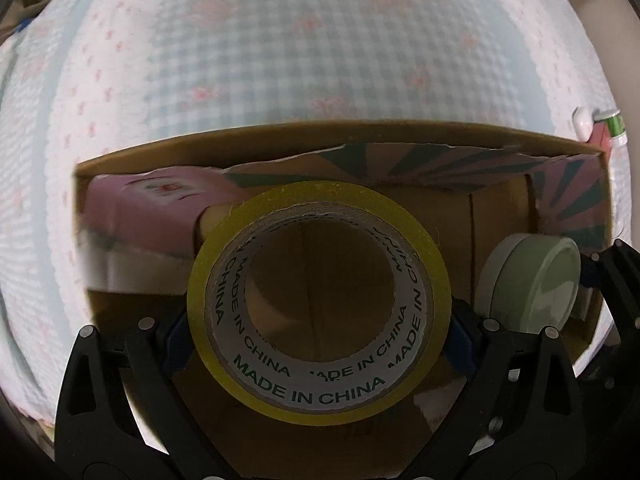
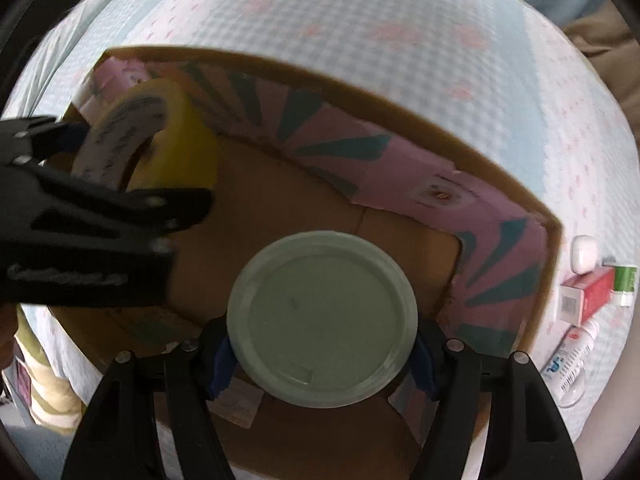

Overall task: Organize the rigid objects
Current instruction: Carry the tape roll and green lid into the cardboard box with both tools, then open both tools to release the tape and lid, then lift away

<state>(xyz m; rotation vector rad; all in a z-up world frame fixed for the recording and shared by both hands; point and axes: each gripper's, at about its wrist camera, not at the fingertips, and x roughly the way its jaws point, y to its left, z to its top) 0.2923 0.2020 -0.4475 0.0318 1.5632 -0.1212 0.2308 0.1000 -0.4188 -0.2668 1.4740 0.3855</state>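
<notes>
My left gripper is shut on a yellow tape roll with "MADE IN CHINA" printed on its core, held over the open cardboard box. My right gripper is shut on a round pale green lidded jar, also held inside the box. In the right wrist view the tape roll and the left gripper are at the left. In the left wrist view the jar is at the right. A pink box lies inside at the left.
The cardboard box sits on a blue checked cloth with pink marks. Outside its right wall lie a small white case, a red carton, a green-capped item and a clear bottle.
</notes>
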